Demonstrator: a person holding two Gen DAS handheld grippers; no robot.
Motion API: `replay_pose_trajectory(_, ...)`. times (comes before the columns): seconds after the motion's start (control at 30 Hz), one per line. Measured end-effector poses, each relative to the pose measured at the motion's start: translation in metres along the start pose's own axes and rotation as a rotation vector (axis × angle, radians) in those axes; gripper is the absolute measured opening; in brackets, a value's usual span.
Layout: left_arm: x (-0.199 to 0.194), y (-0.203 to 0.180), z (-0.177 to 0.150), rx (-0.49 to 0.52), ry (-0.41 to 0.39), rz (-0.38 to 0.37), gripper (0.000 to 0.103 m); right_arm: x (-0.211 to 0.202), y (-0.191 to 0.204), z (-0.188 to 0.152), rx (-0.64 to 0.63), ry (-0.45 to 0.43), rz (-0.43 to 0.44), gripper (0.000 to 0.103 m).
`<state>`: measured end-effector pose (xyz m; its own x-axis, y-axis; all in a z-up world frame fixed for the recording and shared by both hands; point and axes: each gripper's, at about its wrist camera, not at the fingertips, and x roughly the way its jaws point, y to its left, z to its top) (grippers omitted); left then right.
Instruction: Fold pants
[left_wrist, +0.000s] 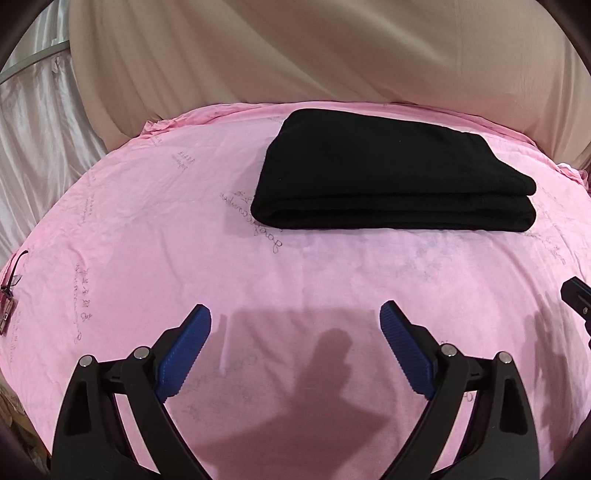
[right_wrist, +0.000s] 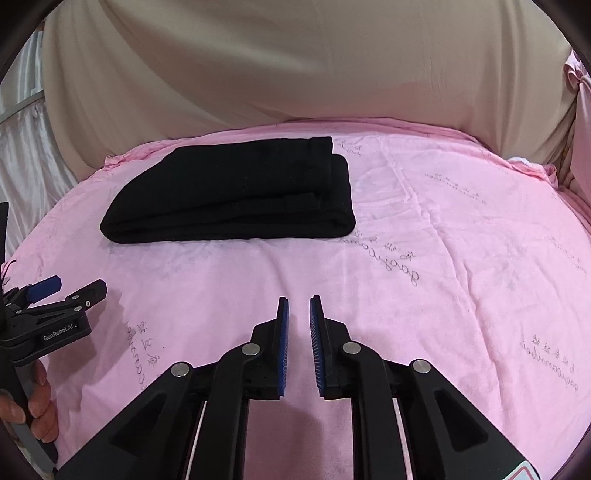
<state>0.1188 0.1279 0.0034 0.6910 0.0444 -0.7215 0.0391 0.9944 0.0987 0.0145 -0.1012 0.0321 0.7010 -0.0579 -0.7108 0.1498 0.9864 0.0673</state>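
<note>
The black pants (left_wrist: 391, 173) lie folded in a neat stack on the pink sheet (left_wrist: 147, 240), toward the far side; they also show in the right wrist view (right_wrist: 236, 192). My left gripper (left_wrist: 295, 314) is wide open and empty, hovering above the sheet well short of the pants. It also shows at the left of the right wrist view (right_wrist: 70, 288). My right gripper (right_wrist: 298, 301) has its blue pads nearly together with a narrow gap, holding nothing, above the sheet (right_wrist: 443, 258) in front of the pants.
A beige fabric backdrop (left_wrist: 295, 55) rises behind the bed. A shiny white curtain (left_wrist: 33, 129) hangs at the left. A small clip or tag (left_wrist: 9, 302) lies at the sheet's left edge. A hand (right_wrist: 37, 398) grips the left tool's handle.
</note>
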Motion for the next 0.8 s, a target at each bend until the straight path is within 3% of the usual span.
replay_pose_trajectory(0.8,0.0006,-0.0041,0.0005,0.012,-0.009,-0.002,0.09,0.0052,0.0071,-0.002,-0.035,0.023,-0.025,0.016)
